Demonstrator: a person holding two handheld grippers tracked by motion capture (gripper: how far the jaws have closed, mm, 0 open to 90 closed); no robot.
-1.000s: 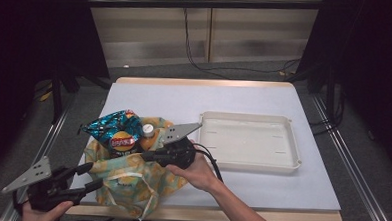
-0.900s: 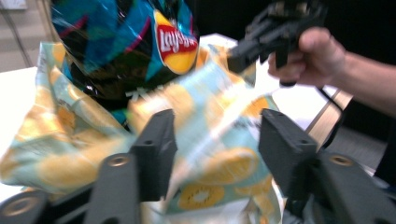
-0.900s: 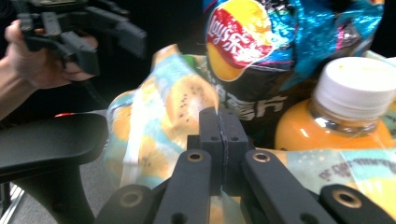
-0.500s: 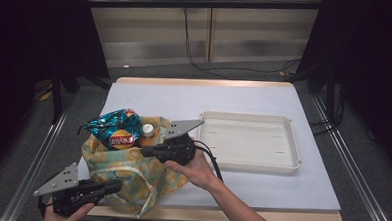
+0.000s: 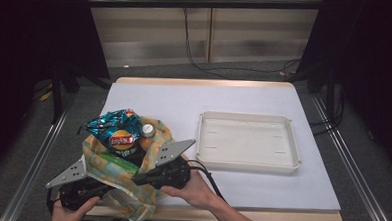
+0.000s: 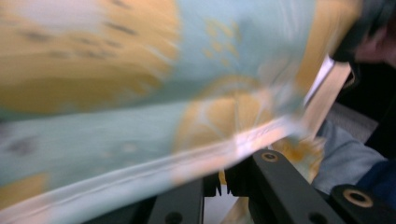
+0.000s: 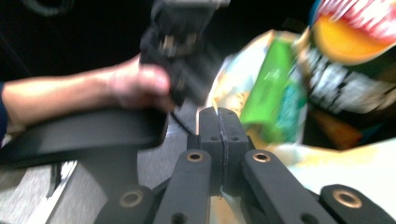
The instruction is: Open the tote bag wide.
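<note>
At the near left corner of the table [image 5: 244, 100] sits a cloth bag [image 5: 155, 144], pale blue with orange fruit slices printed on it. Its mouth stands open, and out of it rise a blue chip packet [image 5: 114, 132], a green packet [image 5: 117, 163] and a bottle with a white cap [image 5: 147, 130]. The left claw [image 6: 223, 185] has just been closing and now pinches the light hem of the bag's edge. The right claw [image 7: 218, 122] is closed, jaws pressed flat together; I cannot tell if cloth is caught between them. Both gripper views are blurred, so the print on the packets is hard to read there. The bag's lower part hangs over the table edge and is partly covered by the hands. To the right lies a shallow cream tray [image 5: 201, 141]. The table is white with a wooden border; behind it are a grey floor, cables and dark curtains.
</note>
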